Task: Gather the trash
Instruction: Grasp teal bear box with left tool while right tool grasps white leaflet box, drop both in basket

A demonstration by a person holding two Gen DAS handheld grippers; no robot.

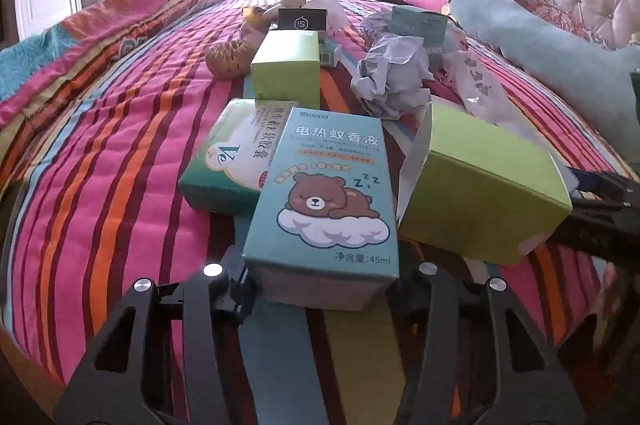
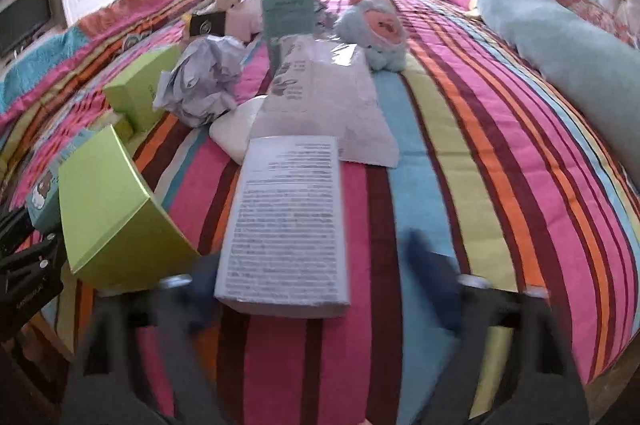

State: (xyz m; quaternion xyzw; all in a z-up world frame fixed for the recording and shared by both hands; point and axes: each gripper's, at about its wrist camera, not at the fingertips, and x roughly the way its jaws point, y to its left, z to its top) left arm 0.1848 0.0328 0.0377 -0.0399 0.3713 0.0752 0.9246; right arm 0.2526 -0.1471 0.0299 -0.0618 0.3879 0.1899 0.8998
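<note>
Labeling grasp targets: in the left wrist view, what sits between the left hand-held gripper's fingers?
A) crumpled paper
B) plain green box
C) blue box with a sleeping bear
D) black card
C: the bear box sits with its near end between the fingers of the left hand-held gripper; the crumpled paper lies farther back.

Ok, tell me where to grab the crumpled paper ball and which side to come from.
Take the crumpled paper ball across its bulging middle, coming from above. It is a loose, irregular wad with folds all over, so pads should bite anywhere. From the side, the lime box on one side and the white plastic mailer on the other crowd it.
</note>
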